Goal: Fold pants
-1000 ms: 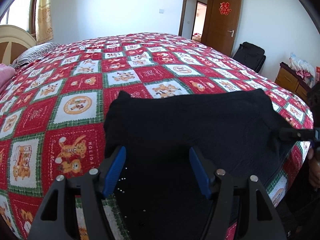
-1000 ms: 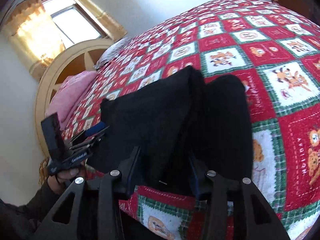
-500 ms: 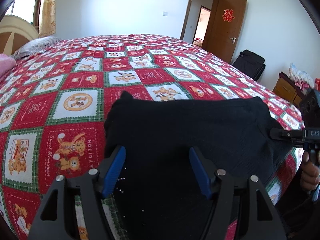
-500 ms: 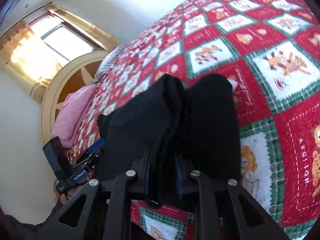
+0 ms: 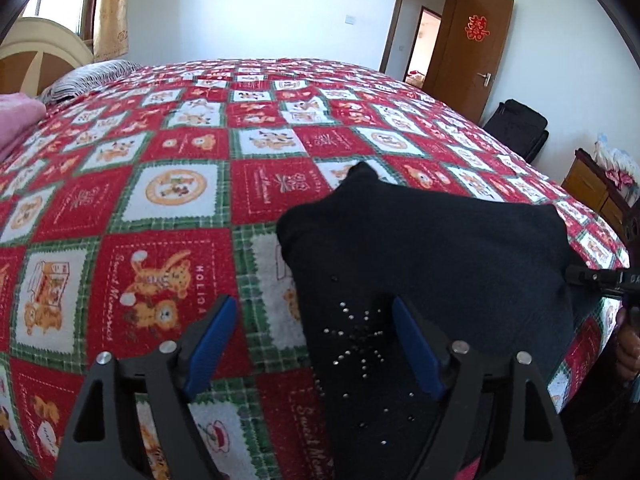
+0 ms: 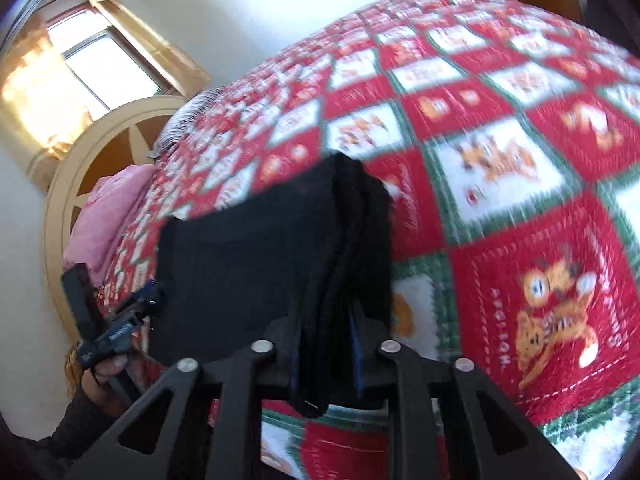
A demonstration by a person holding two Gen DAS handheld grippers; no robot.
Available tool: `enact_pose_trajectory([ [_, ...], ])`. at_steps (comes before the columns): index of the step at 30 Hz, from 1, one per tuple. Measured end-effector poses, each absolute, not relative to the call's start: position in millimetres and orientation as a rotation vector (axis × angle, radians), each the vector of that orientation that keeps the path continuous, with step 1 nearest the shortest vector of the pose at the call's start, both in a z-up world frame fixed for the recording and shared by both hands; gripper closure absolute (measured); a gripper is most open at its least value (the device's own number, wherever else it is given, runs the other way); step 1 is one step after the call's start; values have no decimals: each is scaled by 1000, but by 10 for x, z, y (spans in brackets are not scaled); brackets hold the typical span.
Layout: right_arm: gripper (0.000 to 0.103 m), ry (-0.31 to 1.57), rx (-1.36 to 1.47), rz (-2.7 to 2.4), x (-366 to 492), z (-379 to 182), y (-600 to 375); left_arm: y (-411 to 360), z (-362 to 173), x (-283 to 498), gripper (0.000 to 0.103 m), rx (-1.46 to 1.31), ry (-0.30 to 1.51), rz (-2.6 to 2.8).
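Folded black pants [image 5: 420, 248] with small studs lie on the red patchwork quilt [image 5: 168, 208] near the bed's front edge. My left gripper [image 5: 312, 344] hovers over their left edge, its jaws opening wide. One blue pad is above the quilt and the other above the cloth, and neither presses on anything. My right gripper [image 6: 326, 356] clamps a thick folded edge of the pants [image 6: 260, 264], though its jaws are opening slightly. The left wrist view shows the right gripper [image 5: 580, 276] pinching the pants' right side. In the right wrist view a hand holds the left gripper [image 6: 154, 294] at the pants' far end.
A pink blanket [image 5: 16, 120], a striped pillow [image 5: 92, 76] and a curved headboard [image 6: 80, 184] are at the bed's head. Beyond the bed are an open wooden door [image 5: 472, 48], a black suitcase [image 5: 516, 128] and a wooden cabinet [image 5: 592, 188].
My left gripper's jaws have widened, and its left pad now sits over the quilt beside the pants. My right gripper has shut on the pants' folded edge and shifted sideways with it.
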State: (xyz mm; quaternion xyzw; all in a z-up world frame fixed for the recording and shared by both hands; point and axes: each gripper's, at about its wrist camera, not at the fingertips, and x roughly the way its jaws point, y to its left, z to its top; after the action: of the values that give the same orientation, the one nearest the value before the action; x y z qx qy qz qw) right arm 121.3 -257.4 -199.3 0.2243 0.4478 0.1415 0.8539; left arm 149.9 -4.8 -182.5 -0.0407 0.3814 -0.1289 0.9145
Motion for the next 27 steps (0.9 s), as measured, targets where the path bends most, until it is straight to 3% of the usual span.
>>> enact_pose_trajectory([
  [2, 71, 938, 485, 300, 1208, -1954, -2599, -30, -1784, 1498, 21, -79, 776, -254],
  [5, 54, 876, 405, 212, 1162, -1757, -2639, -11, -1663, 1501, 21, -68, 739, -240],
  [11, 51, 712, 384, 265, 1107, -1350, -2586, -130, -1497, 1697, 20, -12, 692, -237],
  [14, 49, 733, 358, 393, 1274, -1384, -2339, -177, -1580, 1881, 16, 43, 728, -189],
  [18, 49, 879, 431, 333, 1678, -1859, -2352, -145, -1797, 2040, 2, 70, 786, -171],
  [22, 49, 872, 653, 396, 1683, -2003, -2605, -9, -1806, 1997, 2, -29, 805, -189],
  [27, 49, 835, 554, 330, 1354, -1786, -2575, 35, -1559, 1613, 2, -63, 753, -220],
])
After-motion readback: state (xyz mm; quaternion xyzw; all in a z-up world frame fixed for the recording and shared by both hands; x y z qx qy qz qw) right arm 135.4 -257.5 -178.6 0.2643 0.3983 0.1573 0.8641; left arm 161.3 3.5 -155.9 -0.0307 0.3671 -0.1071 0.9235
